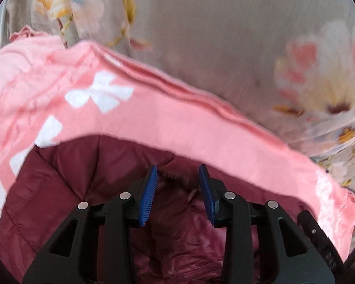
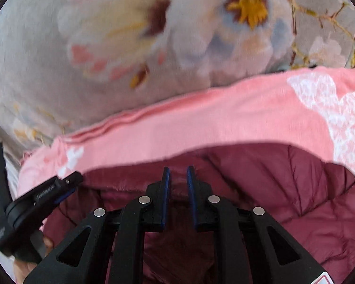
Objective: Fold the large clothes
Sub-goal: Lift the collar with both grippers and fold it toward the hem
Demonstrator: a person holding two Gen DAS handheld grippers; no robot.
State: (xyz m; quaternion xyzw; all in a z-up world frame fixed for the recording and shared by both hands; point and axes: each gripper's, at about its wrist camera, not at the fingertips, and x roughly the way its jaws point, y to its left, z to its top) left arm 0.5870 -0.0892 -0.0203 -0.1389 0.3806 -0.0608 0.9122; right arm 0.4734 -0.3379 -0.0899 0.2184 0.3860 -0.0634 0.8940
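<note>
A dark maroon quilted jacket (image 1: 71, 177) lies on top of a pink cloth with white bow prints (image 1: 153, 123). Both lie on a bed. In the left wrist view my left gripper (image 1: 178, 166) hovers over the jacket, its blue pads well apart with nothing between them. The right wrist view shows the same jacket (image 2: 284, 189) and pink cloth (image 2: 224, 118). There my right gripper (image 2: 178, 167) stands over the jacket's far edge with a narrow gap between its pads, not pinching the fabric. The left gripper (image 2: 67, 184) also shows at the lower left of that view, beside the right one.
A grey bedsheet with large flower prints (image 1: 224, 35) spreads beyond the pink cloth, and shows again in the right wrist view (image 2: 59, 82). A hand (image 2: 45, 241) holds the left gripper's handle at the lower left. Part of the right gripper's body (image 1: 319, 236) shows at the lower right.
</note>
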